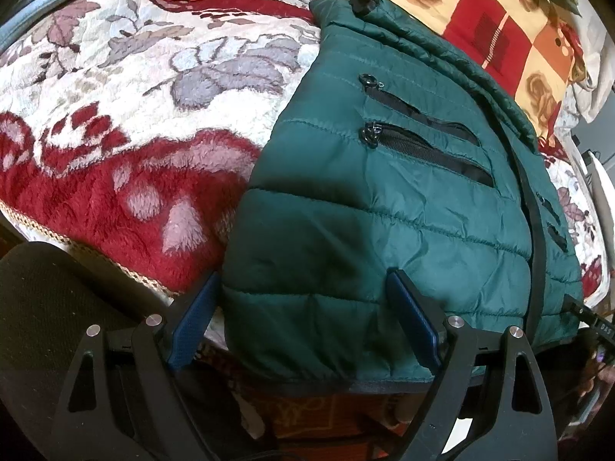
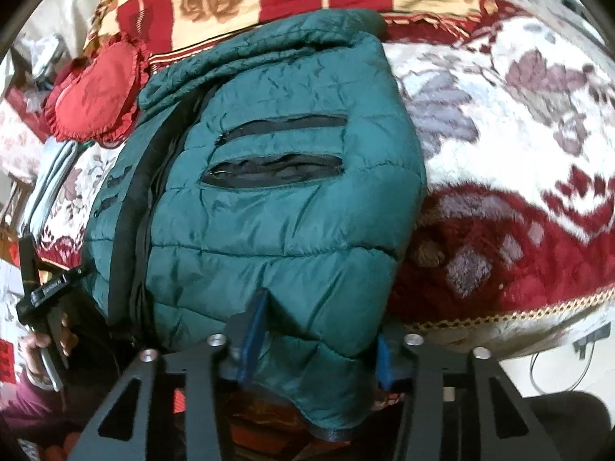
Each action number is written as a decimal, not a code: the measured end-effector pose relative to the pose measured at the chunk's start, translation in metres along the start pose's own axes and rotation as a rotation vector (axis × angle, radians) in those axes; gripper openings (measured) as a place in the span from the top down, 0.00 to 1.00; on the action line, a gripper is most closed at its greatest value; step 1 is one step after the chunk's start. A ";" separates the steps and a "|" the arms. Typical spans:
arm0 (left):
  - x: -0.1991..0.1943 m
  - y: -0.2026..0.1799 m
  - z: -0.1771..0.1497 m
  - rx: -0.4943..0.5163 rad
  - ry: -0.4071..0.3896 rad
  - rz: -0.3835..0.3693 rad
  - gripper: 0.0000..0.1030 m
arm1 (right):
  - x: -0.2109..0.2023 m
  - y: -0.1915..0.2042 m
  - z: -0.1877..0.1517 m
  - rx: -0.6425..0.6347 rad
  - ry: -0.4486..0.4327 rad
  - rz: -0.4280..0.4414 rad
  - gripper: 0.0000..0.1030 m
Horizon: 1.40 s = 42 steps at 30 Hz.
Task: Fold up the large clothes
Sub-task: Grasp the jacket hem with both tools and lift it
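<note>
On the blanket, the green jacket lies lengthwise, collar away.

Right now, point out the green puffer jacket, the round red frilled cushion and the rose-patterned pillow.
green puffer jacket [image 2: 269, 238]: right wrist view, quilted panel below the pocket zips.
round red frilled cushion [image 2: 98, 90]: right wrist view, centre of its red face.
rose-patterned pillow [image 1: 511, 27]: left wrist view, red check near the word love.
</note>
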<state>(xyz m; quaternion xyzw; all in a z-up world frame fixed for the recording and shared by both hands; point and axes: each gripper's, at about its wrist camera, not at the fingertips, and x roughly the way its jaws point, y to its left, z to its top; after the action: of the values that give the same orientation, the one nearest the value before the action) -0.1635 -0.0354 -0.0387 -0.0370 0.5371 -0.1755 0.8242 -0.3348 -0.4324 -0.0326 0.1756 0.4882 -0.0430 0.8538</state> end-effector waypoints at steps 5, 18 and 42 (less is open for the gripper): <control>-0.005 -0.008 0.000 0.057 -0.002 -0.004 0.46 | -0.011 0.005 0.005 -0.026 -0.037 0.020 0.76; -0.055 0.001 0.029 -0.002 -0.092 -0.107 0.88 | -0.060 0.004 0.044 0.051 -0.187 0.221 0.84; -0.084 -0.035 0.185 -0.046 -0.318 -0.095 0.88 | -0.068 -0.007 0.195 0.110 -0.374 0.130 0.85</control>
<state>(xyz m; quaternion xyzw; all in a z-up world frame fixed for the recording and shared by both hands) -0.0362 -0.0643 0.1207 -0.1084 0.4016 -0.1938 0.8885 -0.2121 -0.5118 0.1131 0.2424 0.3055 -0.0462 0.9197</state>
